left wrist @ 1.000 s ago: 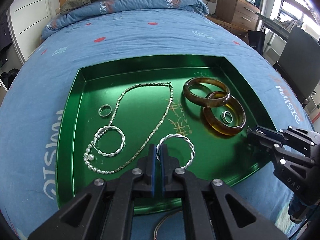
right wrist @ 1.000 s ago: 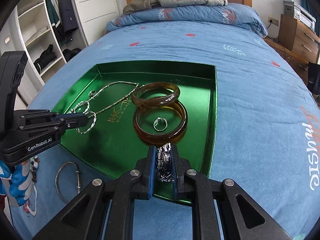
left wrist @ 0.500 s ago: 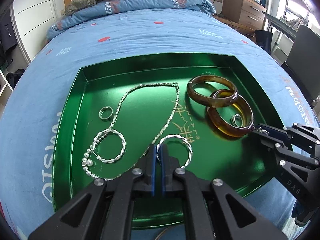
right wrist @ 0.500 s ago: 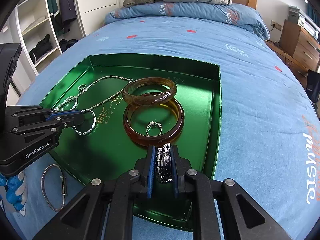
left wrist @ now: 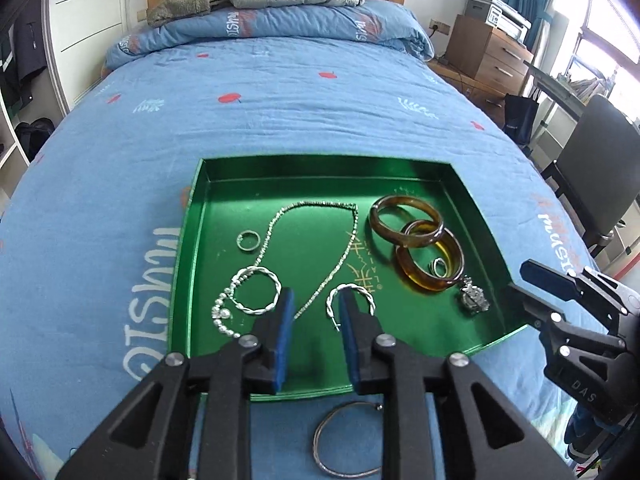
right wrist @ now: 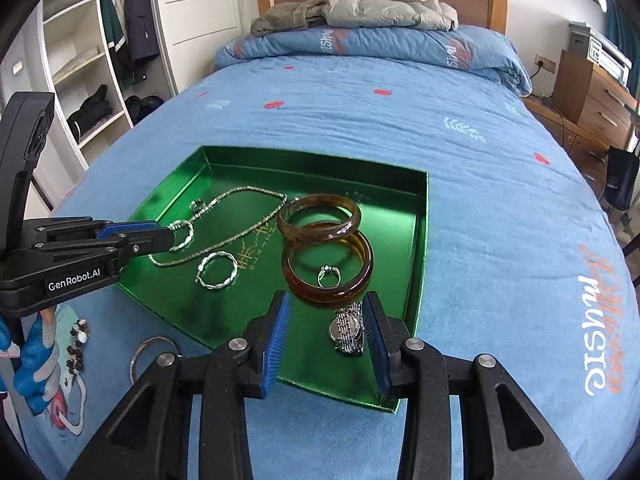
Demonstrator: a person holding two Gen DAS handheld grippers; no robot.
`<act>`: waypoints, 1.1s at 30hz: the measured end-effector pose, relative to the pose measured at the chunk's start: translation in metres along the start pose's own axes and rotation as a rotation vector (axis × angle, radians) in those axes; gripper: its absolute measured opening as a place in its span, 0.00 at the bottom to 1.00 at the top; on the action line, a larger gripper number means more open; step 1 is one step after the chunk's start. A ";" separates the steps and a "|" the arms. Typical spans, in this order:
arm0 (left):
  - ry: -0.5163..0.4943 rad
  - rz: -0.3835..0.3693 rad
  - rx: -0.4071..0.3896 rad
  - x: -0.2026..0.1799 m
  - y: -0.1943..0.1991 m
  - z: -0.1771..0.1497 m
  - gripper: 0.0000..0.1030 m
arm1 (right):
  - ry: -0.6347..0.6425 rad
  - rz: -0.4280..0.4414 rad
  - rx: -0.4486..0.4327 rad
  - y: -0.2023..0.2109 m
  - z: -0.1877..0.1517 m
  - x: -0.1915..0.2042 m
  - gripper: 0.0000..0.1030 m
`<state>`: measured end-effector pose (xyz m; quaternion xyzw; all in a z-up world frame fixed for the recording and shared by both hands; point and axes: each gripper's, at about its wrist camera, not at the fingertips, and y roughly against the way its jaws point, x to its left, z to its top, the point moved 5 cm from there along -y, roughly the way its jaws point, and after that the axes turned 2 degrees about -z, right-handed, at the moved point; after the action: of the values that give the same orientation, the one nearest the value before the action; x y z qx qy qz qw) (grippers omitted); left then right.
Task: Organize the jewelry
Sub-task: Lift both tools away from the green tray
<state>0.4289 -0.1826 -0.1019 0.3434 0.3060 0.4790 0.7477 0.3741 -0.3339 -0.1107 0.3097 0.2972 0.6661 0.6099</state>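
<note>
A green tray (left wrist: 188,264) (right wrist: 418,240) lies on the blue bed. It holds a silver chain necklace (left wrist: 340,256), two twisted silver bangles (left wrist: 256,290) (left wrist: 352,300), two amber bangles (left wrist: 406,220) (right wrist: 328,264), small rings and a silver watch (left wrist: 474,298) (right wrist: 349,332). My left gripper (left wrist: 314,316) is open and empty over the tray's near edge, beside the second twisted bangle (right wrist: 216,272). My right gripper (right wrist: 325,326) is open and empty, with the watch lying on the tray next to its right finger.
A thin silver bangle (left wrist: 348,440) (right wrist: 150,354) lies on the bedspread just outside the tray's near edge. A dark bead string (right wrist: 78,344) lies at the left on the bed. A folded duvet and jackets lie at the headboard. Drawers and a chair stand right.
Both grippers have opened and drawn back. The left let go of the twisted silver bangle and the right let go of the watch; both pieces now lie on the tray.
</note>
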 end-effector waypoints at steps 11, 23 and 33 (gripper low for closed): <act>0.042 0.017 -0.190 0.022 0.154 -0.010 0.24 | -0.013 0.016 -0.190 0.138 0.010 0.021 0.44; 0.050 0.058 -0.262 0.026 0.256 -0.097 0.26 | -0.063 0.000 -0.317 0.250 -0.045 0.052 0.52; 0.044 0.063 -0.288 0.024 0.302 -0.161 0.39 | -0.083 -0.040 -0.405 0.317 -0.093 0.066 0.53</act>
<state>0.1582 -0.0330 0.0458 0.2314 0.2395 0.5485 0.7669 0.0985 -0.2950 0.0795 0.2018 0.1380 0.6869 0.6844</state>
